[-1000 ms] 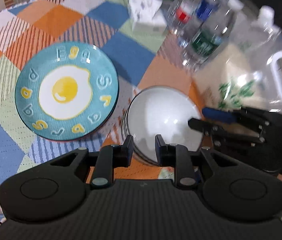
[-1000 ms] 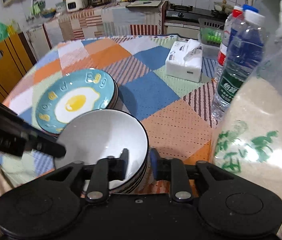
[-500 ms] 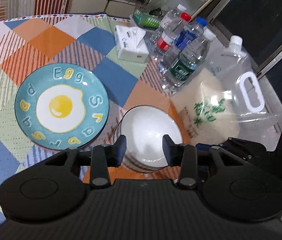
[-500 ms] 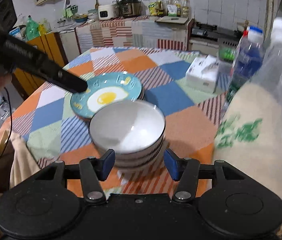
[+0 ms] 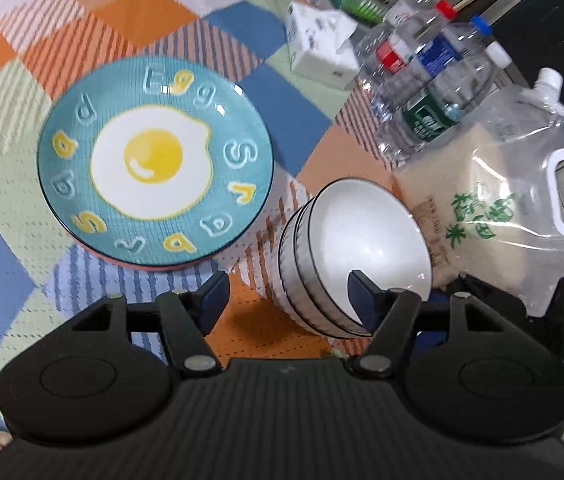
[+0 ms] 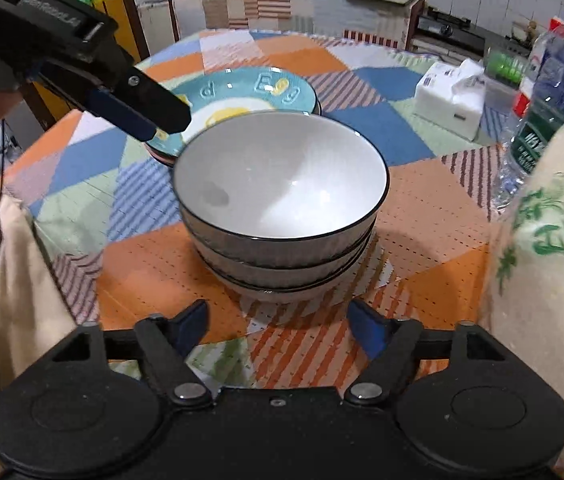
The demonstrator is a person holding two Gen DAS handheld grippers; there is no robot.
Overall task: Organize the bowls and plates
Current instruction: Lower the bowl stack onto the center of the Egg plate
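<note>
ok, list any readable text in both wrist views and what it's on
"Egg": raised letters on the rim of the blue egg plate; the other rim letters spell no clear word.
"GenRoboLAI", roughly, partly blurred: on the left gripper body, right wrist view.
Green characters on the rice bag: too blurred to read.
Labels on the water bottles: too small to read.
Print on the tissue pack: unreadable.

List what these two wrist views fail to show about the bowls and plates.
- Bowl stack: exact count; right wrist view shows about three rims, the lowest bowls blur together.
- Plates beneath the egg plate: only edges peek out in the left wrist view; number unclear.
- Egg plate's near half, right wrist view: hidden by the bowls and the left tool.
</note>
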